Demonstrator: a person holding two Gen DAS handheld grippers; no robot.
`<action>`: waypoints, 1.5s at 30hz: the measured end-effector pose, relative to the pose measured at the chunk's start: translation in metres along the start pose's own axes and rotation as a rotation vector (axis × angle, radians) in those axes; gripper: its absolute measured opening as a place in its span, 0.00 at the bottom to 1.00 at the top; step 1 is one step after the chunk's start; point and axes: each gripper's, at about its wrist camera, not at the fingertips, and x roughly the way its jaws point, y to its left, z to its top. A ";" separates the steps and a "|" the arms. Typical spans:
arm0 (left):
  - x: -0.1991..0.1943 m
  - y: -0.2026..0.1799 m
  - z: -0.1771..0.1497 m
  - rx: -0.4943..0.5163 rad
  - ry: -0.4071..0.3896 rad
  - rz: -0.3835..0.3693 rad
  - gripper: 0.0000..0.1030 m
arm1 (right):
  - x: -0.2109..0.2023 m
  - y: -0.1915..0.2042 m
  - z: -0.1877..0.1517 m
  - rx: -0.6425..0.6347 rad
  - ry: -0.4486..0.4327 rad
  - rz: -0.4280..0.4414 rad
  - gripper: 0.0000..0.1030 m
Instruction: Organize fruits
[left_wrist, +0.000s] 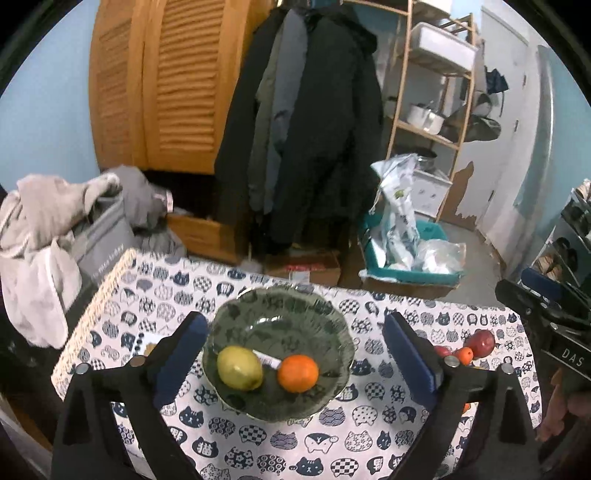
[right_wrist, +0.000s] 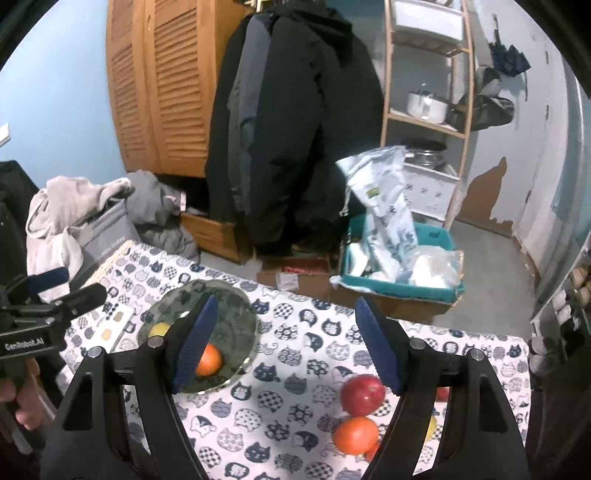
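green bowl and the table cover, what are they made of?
Green bowl: looks like glazed ceramic or pressed glass; glossy highlights, scalloped rim, moulded pattern. Table cover: probably printed fabric or vinyl with a cat pattern; it lies flat and matte, weave not visible.

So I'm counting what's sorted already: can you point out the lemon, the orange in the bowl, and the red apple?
lemon (left_wrist: 239, 367), left wrist view, middle of its yellow skin.
orange in the bowl (left_wrist: 297, 373), left wrist view, centre of the fruit.
red apple (right_wrist: 362, 393), right wrist view, middle of its red side.

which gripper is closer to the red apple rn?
Right. The right gripper hangs open just above the red apple, which sits by its right finger. The left gripper is open over the green bowl, farther off.
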 end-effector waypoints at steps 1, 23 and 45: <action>-0.002 -0.002 0.001 0.004 -0.008 -0.003 0.98 | -0.004 -0.003 -0.001 0.002 -0.005 -0.005 0.75; -0.024 -0.070 0.010 0.105 -0.058 -0.110 0.99 | -0.069 -0.069 -0.026 0.086 -0.093 -0.137 0.83; 0.025 -0.131 -0.010 0.194 0.046 -0.166 0.99 | -0.060 -0.132 -0.070 0.177 0.021 -0.271 0.83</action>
